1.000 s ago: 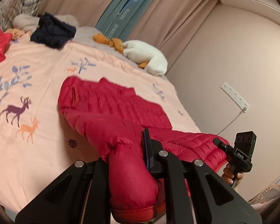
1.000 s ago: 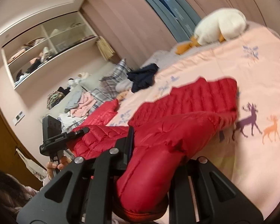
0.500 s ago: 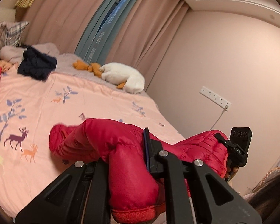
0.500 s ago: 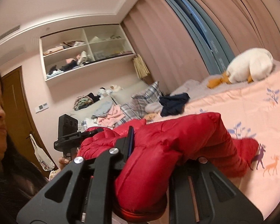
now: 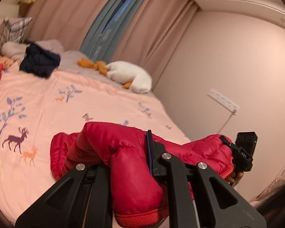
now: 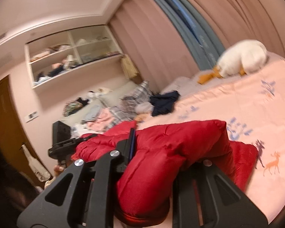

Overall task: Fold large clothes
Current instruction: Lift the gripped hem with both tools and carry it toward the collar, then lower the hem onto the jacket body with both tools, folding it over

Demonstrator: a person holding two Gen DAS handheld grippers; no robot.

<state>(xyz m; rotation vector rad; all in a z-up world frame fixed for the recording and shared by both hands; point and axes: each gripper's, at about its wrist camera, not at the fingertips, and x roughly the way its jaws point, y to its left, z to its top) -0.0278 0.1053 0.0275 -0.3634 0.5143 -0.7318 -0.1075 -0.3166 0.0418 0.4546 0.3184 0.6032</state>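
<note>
Left tool [image 5: 131,161]: pressed together on a thick red cuff end of the jacket [image 5: 123,148].
Right tool [image 6: 152,163]: pinching the other end of the same jacket, its fingers nearly closed on the padding.
Jacket: hangs between the two tools at the near edge of the bed [image 5: 47,98]; only its far part touches the pink cover.
Change: a second ago the jacket lay spread flat across the cover; now most of it is bunched and raised off it.
Meaning: likely lifted to straighten or re-lay it before a fold; no fold is made yet.
Far side: a white plush duck [image 5: 131,76] and a dark garment [image 5: 39,62], well apart from the jacket.
</note>
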